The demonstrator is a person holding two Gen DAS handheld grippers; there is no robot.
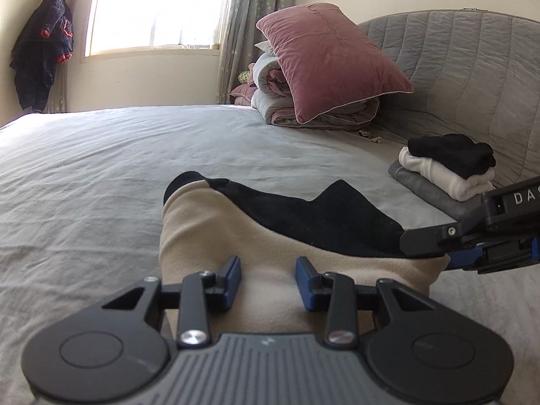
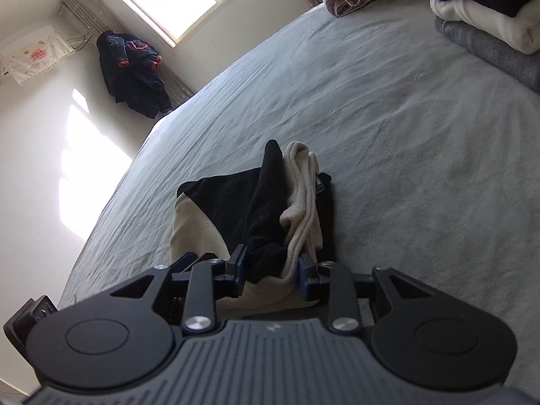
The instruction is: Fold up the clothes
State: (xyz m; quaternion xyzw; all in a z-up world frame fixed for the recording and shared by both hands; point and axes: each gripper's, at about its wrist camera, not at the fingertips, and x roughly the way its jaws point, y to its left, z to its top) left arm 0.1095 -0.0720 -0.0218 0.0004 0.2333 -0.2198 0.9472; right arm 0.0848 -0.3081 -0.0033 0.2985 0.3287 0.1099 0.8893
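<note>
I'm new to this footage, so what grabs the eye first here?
The cream-and-black fleece garment in the middle of the grey bed, bunched between the right gripper's pads. The left gripper sits over its cream part. A stack of folded clothes waits by the quilted headboard.

Beige-and-black fleece garment (image 1: 276, 236): partly folded, bunched along one edge, lying on the grey bed sheet (image 1: 101, 168). Stack of folded clothes (image 1: 449, 172): black on white on grey, beyond the garment near the headboard.

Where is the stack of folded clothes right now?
In the left wrist view the folded stack sits far right on the bed, against the grey headboard, right of the pink pillow.
</note>
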